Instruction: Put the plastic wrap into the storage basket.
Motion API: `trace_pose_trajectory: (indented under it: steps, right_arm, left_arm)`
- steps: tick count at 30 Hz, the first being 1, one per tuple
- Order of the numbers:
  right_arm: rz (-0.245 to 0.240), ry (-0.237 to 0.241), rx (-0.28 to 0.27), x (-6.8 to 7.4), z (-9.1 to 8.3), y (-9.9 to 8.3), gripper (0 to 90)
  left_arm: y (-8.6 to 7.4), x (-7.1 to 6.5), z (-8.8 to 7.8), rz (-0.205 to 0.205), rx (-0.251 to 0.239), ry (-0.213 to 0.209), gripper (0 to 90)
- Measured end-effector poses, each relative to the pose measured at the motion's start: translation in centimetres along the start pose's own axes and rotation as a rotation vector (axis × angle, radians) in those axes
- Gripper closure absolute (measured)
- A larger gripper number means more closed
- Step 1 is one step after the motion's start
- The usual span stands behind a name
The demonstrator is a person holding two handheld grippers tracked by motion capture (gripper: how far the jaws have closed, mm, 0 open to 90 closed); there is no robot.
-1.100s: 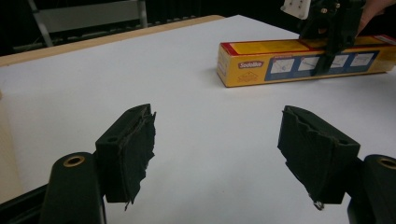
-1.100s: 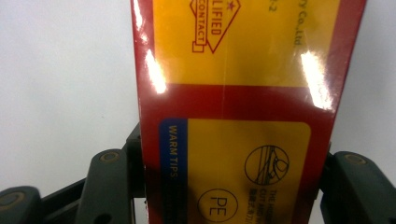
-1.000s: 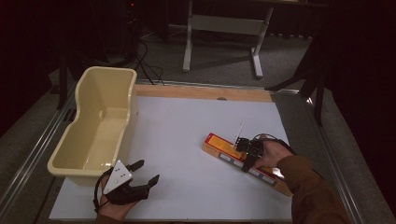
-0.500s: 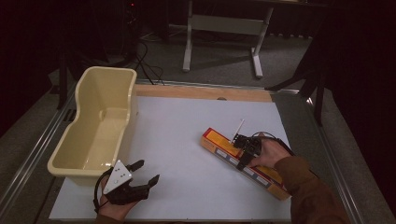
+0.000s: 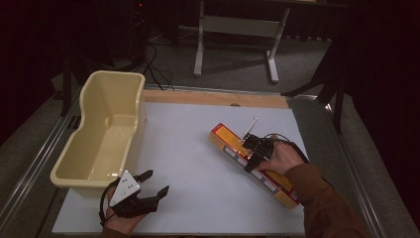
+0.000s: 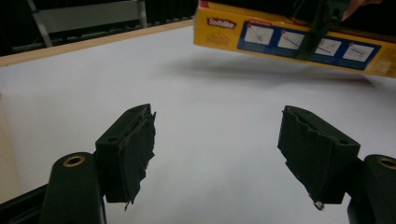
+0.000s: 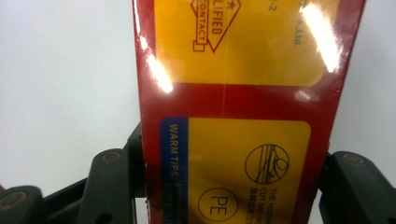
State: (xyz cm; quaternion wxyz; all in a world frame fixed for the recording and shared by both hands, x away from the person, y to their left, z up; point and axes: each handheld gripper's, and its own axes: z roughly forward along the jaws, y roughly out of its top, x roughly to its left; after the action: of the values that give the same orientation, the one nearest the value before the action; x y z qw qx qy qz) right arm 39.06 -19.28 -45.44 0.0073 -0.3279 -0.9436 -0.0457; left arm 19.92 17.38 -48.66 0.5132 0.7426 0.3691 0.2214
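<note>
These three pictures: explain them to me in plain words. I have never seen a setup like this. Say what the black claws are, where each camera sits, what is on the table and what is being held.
No robot here: a person holds a hand-operated two-jaw gripper in each hand. The high view looks down on a white table from above the person's side. The other two pictures come from small cameras riding on the grippers, looking along their black jaws.

On the table stands a cream plastic tub, at the left. The left gripper hovers beside it with its jaws wide apart, holding nothing. The right gripper is clamped across a long yellow and red box; in the right gripper view the jaws press both sides of that box. In the left gripper view the box casts a shadow on the table beneath it, so it appears lifted.
</note>
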Motion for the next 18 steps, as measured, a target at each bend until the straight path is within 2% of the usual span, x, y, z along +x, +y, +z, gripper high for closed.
trace_pose_trajectory:
  steps: [3,4,11,16,18]
  right_arm:
    - [0.015,-0.009,-0.017,0.0,-0.3,0.2,41.7]
    - [0.038,-0.011,-0.026,0.1,-0.7,0.5,41.7]
    - [0.089,-0.006,-0.061,0.1,-1.3,1.1,41.8]
    - [0.103,-0.029,-0.073,0.1,-1.5,1.7,41.8]
    - [0.124,-0.026,-0.099,0.1,-1.7,2.0,41.8]
  left_arm:
    - [0.0,0.0,0.0,0.001,0.001,0.000,27.0]
    - [0.0,-0.1,0.0,0.001,0.001,-0.001,26.9]
    - [0.0,-0.1,0.1,0.002,0.001,-0.002,26.9]
    - [0.0,-0.1,0.1,0.004,0.001,-0.003,26.9]
    - [0.0,-0.1,0.1,0.004,0.002,-0.003,26.9]
